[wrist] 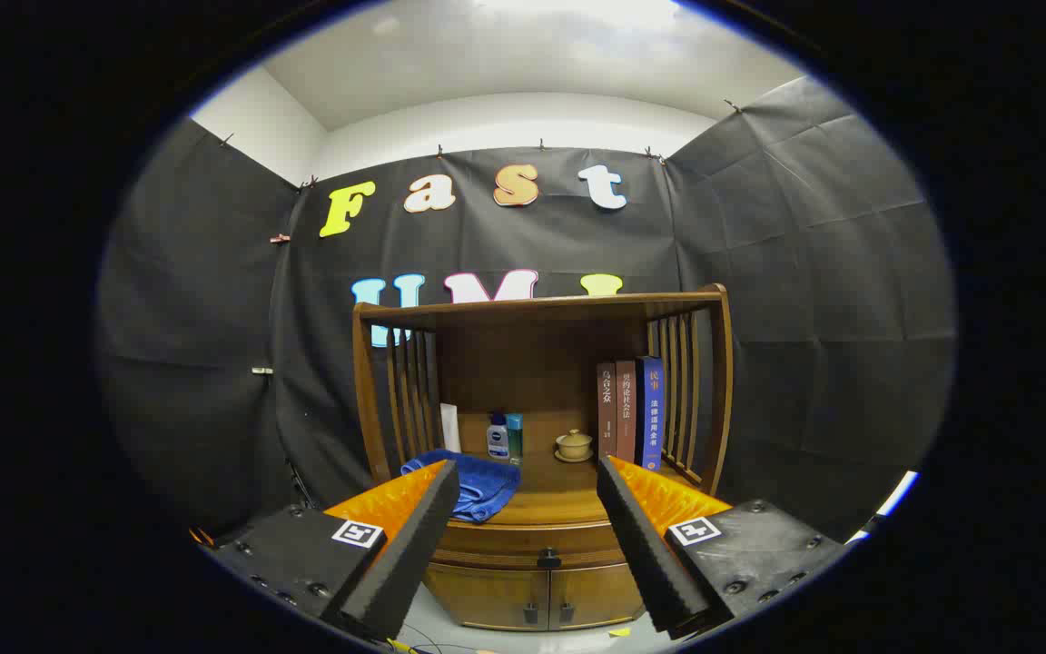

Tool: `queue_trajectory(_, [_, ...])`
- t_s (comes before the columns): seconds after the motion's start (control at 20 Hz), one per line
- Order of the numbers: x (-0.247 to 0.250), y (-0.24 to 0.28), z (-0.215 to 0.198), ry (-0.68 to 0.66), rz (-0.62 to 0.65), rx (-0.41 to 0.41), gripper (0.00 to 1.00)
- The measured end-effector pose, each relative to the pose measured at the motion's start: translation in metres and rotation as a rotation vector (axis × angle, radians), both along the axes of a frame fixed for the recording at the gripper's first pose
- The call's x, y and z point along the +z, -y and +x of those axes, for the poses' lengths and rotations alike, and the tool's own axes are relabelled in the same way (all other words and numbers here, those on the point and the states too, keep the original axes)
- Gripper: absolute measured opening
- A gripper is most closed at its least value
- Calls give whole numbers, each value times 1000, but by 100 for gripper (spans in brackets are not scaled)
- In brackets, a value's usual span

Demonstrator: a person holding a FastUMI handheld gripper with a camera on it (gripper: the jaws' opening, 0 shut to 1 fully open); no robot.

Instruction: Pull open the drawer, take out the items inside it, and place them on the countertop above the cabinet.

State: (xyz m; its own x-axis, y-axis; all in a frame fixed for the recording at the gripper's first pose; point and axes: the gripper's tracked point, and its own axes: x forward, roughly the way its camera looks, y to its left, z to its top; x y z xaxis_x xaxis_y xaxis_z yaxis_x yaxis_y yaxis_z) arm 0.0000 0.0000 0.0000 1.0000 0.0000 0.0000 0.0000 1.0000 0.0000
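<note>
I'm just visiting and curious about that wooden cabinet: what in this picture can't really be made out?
- Drawer contents: hidden, since it is closed, gripper view.
- Part of the blue towel: covered by one finger of the open gripper.
- Small bottles at the shelf's back: too small to identify.
- Lower cabinet doors: sides blocked by both fingers.

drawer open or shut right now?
Shut. The drawer front sits flush with the cabinet under the countertop, its knob untouched. The hand-held gripper is open, holding nothing, short of it.

Wooden drawer (537, 541) shut, below the countertop (568, 495).
</note>
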Motion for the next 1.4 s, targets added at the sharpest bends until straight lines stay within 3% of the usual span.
queue_trajectory(1.4, [-24, -4, 16, -47, -13, -4, 98])
